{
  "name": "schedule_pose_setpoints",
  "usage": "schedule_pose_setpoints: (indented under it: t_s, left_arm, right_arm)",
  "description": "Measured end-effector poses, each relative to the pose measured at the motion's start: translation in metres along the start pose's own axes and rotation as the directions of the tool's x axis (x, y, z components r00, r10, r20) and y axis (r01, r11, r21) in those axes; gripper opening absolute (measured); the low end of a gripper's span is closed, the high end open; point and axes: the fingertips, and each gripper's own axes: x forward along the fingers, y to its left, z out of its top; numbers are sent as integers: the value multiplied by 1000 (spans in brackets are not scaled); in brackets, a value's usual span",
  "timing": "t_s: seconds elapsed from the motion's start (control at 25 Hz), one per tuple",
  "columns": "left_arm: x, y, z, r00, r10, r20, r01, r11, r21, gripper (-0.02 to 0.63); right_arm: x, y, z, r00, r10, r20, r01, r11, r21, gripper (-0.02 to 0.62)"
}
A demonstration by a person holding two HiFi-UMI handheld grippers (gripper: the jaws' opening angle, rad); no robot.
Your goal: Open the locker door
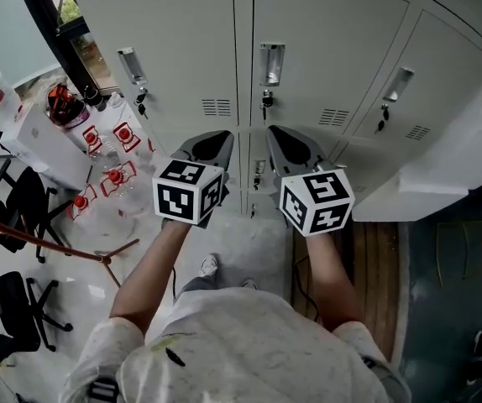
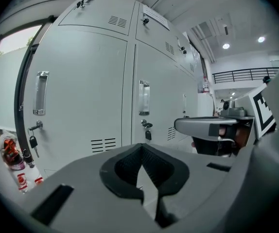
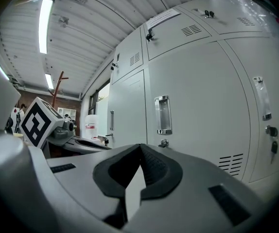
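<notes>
task barely begun, by my reading: every locker in sight is flush and closed. the locker door (image 1: 333, 40) straight ahead of both grippers, upper middle of the head view, is my guess for the target; cannot tell for certain which one is meant. its handle (image 1: 271, 64) is untouched, and a key (image 1: 266, 101) hangs in the lock just below it.

left gripper (image 1: 216, 135) and right gripper (image 1: 279, 133) sit side by side at mid frame, both short of the door and touching nothing. each gripper's own view shows its jaws pressed together at the tips with nothing between them: both closed, both empty.

left to do, as i judge it: part the jaws, reach the handle, take hold, swing the door out. the key may need a turn first; cannot tell whether it is locked.

views compared:
- only the head view shows the person's arms, the bottles (image 1: 115, 175) with red labels at left, the black chairs (image 1: 18, 204) at lower left, and the lower tier of lockers.
- only the left gripper view shows a railing (image 2: 241, 74) at upper right.
- only the right gripper view shows ceiling strip lights (image 3: 44, 18) at upper left and a paper label (image 3: 163, 17) on a small upper door.
</notes>
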Motion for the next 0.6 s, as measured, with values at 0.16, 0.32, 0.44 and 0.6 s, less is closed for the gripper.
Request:
schedule_pose_setpoints:
  t_s: [0.16,0.32,0.44,0.6]
  left_arm:
    - [14,7,10,999,-47,26,47,999,8,6]
    - [27,18,20,995,-95,39,94,995,26,6]
    - [34,26,31,990,-130,57,128,991,37,6]
    - [41,33,35,982,-178,68,175,984,44,6]
  right_arm:
    - [12,-4,7,999,-36,10,37,999,-24,-2]
    - [27,-8,14,996,-88,7,88,995,-37,-2]
    - [38,-11,22,992,-123,16,124,991,-52,-2]
    - [51,-15,30,987,-156,21,158,985,-74,-2]
